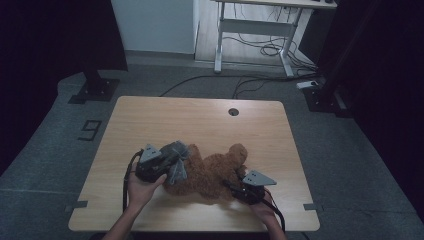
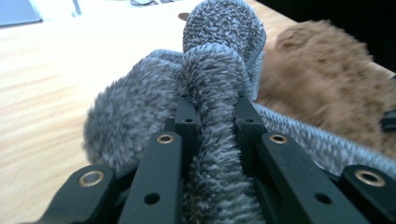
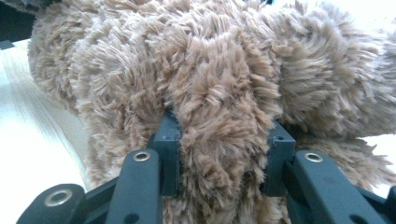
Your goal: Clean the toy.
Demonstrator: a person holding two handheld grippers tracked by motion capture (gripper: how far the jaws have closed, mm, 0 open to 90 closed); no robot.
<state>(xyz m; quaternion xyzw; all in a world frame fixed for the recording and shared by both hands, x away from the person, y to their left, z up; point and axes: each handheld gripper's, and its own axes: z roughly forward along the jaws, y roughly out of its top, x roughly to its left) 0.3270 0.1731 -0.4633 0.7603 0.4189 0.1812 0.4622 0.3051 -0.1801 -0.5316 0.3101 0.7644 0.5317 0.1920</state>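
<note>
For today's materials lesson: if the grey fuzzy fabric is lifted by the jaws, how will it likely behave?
The grey fuzzy fabric probably flops: it bunches into folds where the left gripper pinches it. It looks light and unlikely to slip, since its pile squashes between the jaws.

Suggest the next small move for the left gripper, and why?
Probably draw the left gripper and its grey fuzzy garment further onto the brown plush bear. Its fingers pinch a fold of the garment beside the bear, while the right gripper clamps the bear's fur, steadying it.
</note>
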